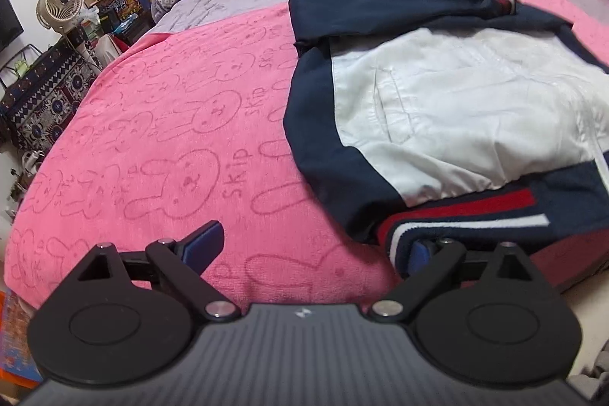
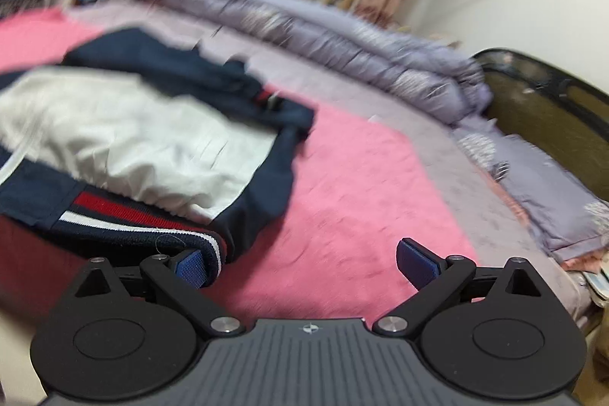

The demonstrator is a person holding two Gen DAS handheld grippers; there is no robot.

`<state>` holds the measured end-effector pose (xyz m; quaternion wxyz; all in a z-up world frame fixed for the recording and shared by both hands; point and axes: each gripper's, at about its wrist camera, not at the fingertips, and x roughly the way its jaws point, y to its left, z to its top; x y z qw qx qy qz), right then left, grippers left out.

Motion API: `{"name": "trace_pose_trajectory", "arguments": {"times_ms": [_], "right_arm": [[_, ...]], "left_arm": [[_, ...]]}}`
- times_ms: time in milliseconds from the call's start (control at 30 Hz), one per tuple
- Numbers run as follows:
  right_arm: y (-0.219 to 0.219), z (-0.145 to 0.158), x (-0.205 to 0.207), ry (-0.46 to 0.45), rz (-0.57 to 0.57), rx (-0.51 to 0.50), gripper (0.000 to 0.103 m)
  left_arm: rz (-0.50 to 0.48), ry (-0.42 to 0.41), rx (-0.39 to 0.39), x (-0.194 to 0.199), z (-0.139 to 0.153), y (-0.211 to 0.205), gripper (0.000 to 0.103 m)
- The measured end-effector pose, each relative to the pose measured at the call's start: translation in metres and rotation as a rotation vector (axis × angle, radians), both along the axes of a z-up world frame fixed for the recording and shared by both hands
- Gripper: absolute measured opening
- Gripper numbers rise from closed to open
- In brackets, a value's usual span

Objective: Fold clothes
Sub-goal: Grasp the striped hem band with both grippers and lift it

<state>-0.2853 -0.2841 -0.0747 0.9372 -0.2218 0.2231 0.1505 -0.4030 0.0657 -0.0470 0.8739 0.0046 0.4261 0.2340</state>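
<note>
The navy-and-white jacket (image 1: 449, 109) lies on the pink blanket (image 1: 171, 139) of the bed, filling the right half of the left wrist view and the left half of the right wrist view. Its striped hem (image 1: 468, 219) runs across the frame nearest both tools. The left tool (image 1: 308, 250) and right tool (image 2: 300, 263) both stand wide open, gripping nothing, each with its inner pad at a hem corner, so neither is clearly nearer.
</note>
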Motion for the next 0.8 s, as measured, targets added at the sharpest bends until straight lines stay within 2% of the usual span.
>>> {"name": "trace_pose_trajectory", "arguments": {"times_ms": [133,233,333,467,600,700,800], "right_arm": [[0.002,0.022,0.000,-0.125,0.003,0.007,0.099],[0.003,0.044,0.008,-0.190,0.017,0.020,0.101],[0.013,0.066,0.038,-0.249,0.024,0.055,0.103],[0.042,0.081,0.104,-0.339,0.007,0.065,0.103],[0.080,0.082,0.185,-0.385,-0.039,0.046,0.103],[0.113,0.076,0.252,-0.347,-0.063,0.017,0.103],[0.147,0.058,0.319,-0.267,-0.068,-0.016,0.103]], "left_arm": [[-0.002,-0.078,0.002,0.002,0.026,0.006,0.096],[-0.036,-0.135,0.054,0.015,0.054,0.014,0.098],[-0.069,-0.185,0.121,0.046,0.085,0.025,0.099],[-0.107,-0.231,0.207,0.115,0.111,0.040,0.099],[-0.136,-0.209,0.305,0.199,0.117,0.054,0.099],[-0.142,-0.149,0.336,0.269,0.104,0.070,0.099],[-0.132,-0.069,0.320,0.332,0.077,0.089,0.099]]}}
